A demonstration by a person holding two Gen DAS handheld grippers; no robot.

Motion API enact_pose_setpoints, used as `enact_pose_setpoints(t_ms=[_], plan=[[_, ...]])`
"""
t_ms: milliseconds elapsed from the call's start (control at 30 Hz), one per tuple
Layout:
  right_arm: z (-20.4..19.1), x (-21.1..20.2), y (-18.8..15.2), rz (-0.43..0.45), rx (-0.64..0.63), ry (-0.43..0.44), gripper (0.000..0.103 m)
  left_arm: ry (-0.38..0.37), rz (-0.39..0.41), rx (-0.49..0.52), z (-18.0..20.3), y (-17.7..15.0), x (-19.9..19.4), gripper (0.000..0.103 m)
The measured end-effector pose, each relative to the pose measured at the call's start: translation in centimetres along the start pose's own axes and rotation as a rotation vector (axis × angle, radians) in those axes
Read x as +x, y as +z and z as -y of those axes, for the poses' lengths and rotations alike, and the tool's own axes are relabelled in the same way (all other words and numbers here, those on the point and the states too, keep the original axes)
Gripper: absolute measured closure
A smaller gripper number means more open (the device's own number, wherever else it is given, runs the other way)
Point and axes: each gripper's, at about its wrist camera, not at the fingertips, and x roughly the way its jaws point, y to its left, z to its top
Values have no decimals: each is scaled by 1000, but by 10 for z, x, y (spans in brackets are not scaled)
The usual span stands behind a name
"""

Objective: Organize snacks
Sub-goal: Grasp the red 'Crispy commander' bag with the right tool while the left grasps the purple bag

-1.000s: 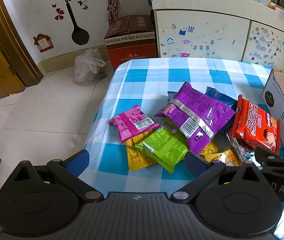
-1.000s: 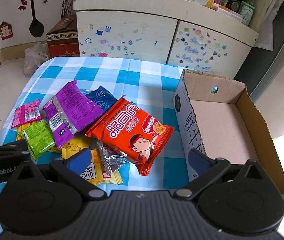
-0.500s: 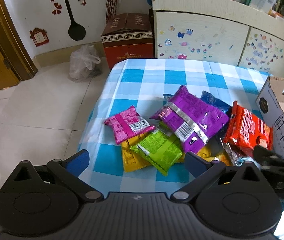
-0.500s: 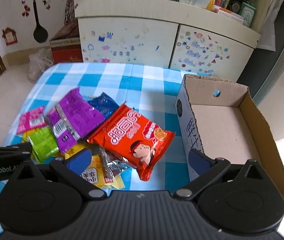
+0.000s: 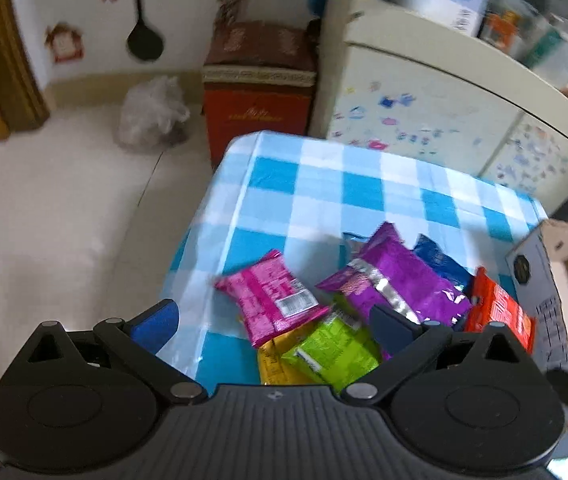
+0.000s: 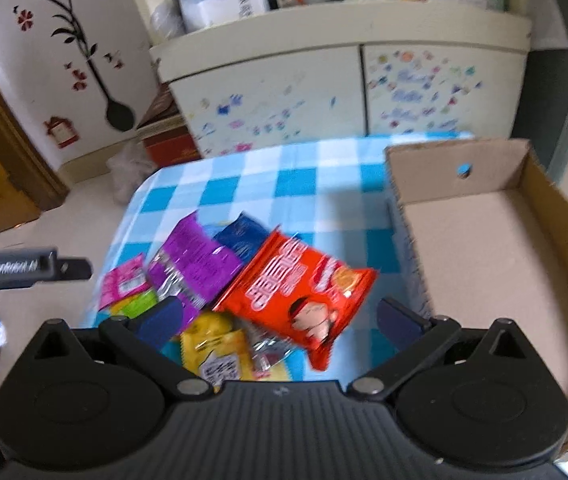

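left gripper (image 5: 272,322) jaws spread empty, right gripper (image 6: 282,320) likewise

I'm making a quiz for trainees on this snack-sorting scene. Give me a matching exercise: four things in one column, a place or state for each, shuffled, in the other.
Things:
1. red snack packet
2. cardboard box
3. pink snack packet
4. left gripper

Places or states:
A. nothing inside
B. leftmost of the pile on the checked tablecloth
C. open, holding nothing
D. nearest the box, overlapping other packets

Pairs: 1-D, 2-A, 3-B, 4-C
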Motion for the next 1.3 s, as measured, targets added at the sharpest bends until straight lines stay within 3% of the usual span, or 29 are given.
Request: enact_pose_setpoints(t_ms=[133,333,667,833,1133,1300], plan=[[8,1,-1,0,29,-12,1,-67,-19,-52,0,2,9,0],[13,2,2,1,7,11,1,-154,-43,-37,21,5,23,0],[0,26,13,-32,-316,51,1,-212,-96,-95,44,11,54,0],[3,47,18,-62,-424,44,1,-219,-107,-101,54,13,65,0],[11,70,29,-92,-421,101,1,-223,-119,-154,60,18,81,0],[4,83,23,-151,-440,114,1,-205,-116,-135,66,18,85,0]])
